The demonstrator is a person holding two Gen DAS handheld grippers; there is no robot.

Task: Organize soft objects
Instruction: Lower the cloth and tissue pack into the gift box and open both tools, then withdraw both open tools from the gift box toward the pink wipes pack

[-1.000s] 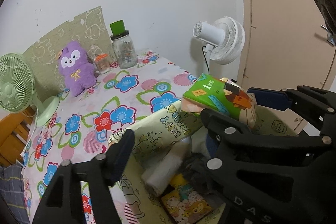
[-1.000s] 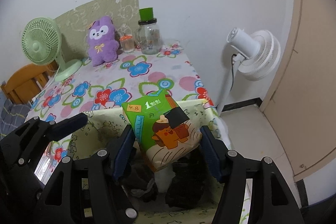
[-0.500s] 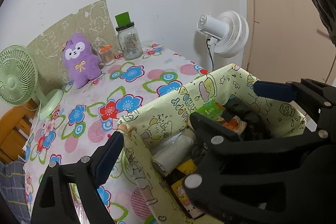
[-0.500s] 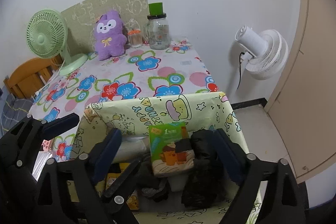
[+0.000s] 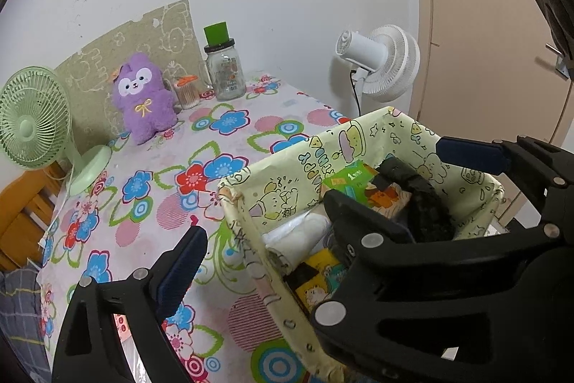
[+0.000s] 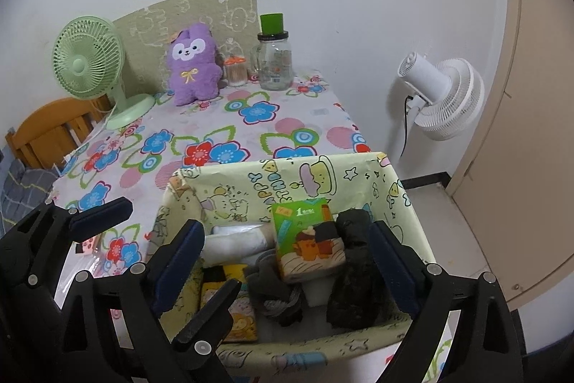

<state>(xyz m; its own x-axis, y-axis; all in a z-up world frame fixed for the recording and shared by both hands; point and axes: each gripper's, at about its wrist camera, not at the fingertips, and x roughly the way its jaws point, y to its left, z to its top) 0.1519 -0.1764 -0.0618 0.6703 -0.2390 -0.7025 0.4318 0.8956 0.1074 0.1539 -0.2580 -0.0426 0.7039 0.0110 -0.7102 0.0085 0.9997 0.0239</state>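
Both claws stand wide and empty, their jaws having just been opening — the left claw (image 5: 315, 200) and right claw (image 6: 287, 261) hover over the yellow box (image 6: 229, 182), where the green tissue pack (image 6: 305, 239) leans upright among dark cloth (image 6: 355, 279). The box sits at the worktop (image 6: 215, 131) edge — a careless nudge could tip it off.

Box contents partly hidden

The right tongs (image 5: 423, 200) cover part of the yellow box (image 5: 251, 203) interior; the green packet (image 6: 306, 239) hides what lies beneath, its small print unreadable.
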